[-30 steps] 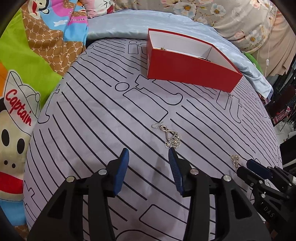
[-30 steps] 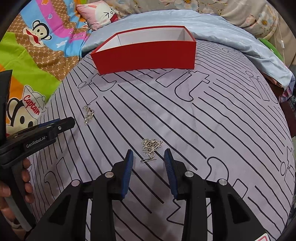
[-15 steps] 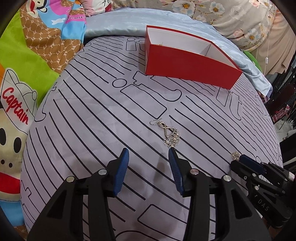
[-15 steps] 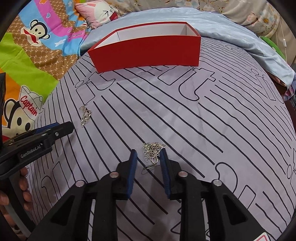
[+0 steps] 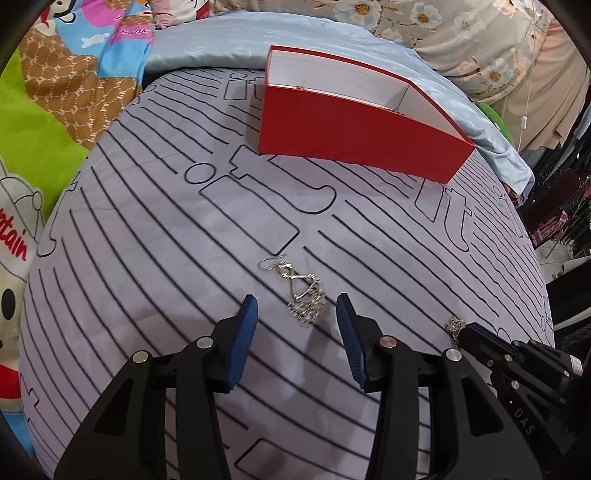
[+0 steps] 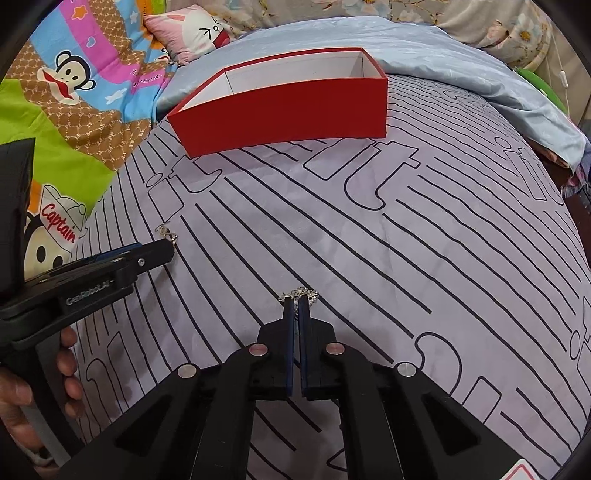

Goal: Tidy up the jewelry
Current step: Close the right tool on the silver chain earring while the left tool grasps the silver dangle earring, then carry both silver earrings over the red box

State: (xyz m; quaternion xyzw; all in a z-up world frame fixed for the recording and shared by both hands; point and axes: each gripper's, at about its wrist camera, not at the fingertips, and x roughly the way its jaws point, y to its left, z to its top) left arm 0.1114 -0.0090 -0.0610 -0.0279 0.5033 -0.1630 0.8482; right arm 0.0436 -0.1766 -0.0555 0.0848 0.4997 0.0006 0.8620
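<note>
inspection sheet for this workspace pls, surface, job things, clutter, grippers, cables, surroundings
surface: lilac bedsheet with black line print, slightly creased
job's things: red box, open, white inside, something small gold at its near wall; silver earring on the sheet; second earring
clutter: nothing seen
grippers: left gripper open, fingers either side of the silver earring; right gripper shut on the second earring
cables: white cord hanging at far right
surroundings: cartoon monkey blanket, pale blue quilt, floral fabric
</note>
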